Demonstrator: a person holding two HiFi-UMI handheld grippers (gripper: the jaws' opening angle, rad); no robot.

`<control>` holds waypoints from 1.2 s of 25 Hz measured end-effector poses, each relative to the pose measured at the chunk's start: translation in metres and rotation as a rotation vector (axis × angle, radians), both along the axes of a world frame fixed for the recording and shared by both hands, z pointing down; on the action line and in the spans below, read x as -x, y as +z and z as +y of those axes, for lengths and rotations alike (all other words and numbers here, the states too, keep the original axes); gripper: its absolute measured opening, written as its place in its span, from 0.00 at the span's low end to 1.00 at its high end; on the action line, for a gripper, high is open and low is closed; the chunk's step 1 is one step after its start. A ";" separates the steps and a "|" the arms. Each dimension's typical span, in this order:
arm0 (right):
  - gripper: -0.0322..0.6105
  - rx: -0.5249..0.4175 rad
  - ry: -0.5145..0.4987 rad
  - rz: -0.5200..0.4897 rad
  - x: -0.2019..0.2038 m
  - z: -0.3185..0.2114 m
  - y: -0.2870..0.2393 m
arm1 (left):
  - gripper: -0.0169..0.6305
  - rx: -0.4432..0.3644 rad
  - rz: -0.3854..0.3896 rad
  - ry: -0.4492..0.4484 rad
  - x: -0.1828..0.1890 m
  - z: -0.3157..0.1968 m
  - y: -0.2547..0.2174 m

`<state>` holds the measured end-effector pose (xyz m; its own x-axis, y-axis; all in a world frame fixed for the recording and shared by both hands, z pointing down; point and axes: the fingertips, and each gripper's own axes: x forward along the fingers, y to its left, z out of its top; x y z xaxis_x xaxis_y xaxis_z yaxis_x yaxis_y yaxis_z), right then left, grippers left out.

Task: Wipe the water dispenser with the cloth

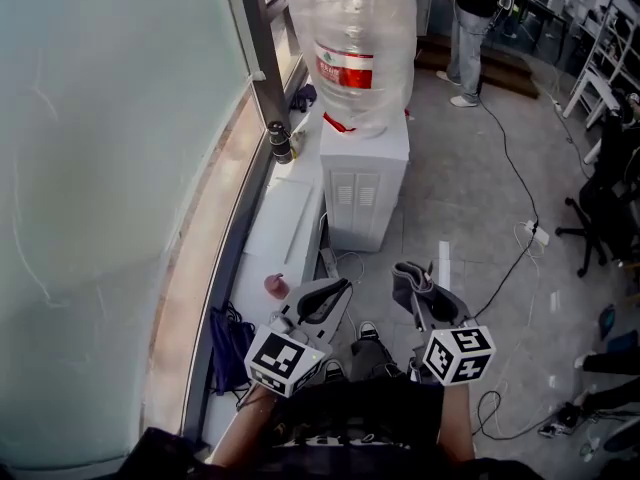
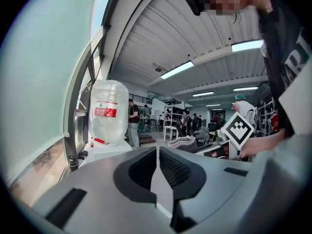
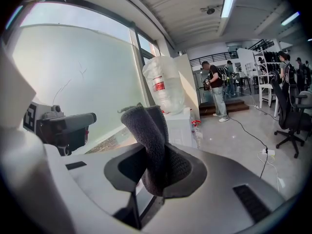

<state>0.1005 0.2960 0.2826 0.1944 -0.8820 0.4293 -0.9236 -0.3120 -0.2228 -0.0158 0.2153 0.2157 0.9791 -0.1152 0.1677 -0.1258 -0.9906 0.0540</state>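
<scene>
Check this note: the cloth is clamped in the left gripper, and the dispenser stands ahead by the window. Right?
No. The right gripper view shows the cloth clamped in the right gripper; the left gripper is shut and empty. The dispenser does stand ahead by the window.

The bottle [image 1: 352,48] loses its top to the upper edge of the head view, and the print on its red label [image 1: 343,68] is too small to read. Only one grilled side of the dispenser [image 1: 362,183] shows there. In the left gripper view its body sinks behind the left gripper [image 2: 157,150] (just the top clears). The cloth [image 3: 146,130] vanishes at its lower end between the jaws of the right gripper [image 3: 155,165]. A person [image 1: 470,28] far off is cut at the shoulders by the frame. I can't make out what the small pink thing [image 1: 276,285] on the ledge [image 1: 285,223] is
</scene>
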 end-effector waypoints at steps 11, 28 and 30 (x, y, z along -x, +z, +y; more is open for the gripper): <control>0.21 0.000 0.004 0.010 0.005 0.008 -0.002 | 0.07 -0.007 0.026 0.047 -0.003 0.021 -0.005; 0.21 0.021 0.018 0.034 0.000 0.014 0.000 | 0.07 -0.009 -0.001 0.041 0.005 0.021 -0.001; 0.21 0.018 0.024 0.039 -0.004 0.014 -0.001 | 0.07 -0.010 0.004 0.048 0.006 0.021 0.001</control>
<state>0.1045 0.3096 0.2819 0.2317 -0.8694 0.4364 -0.9238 -0.3372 -0.1813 -0.0218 0.2360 0.2168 0.9841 -0.0702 0.1630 -0.0784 -0.9959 0.0448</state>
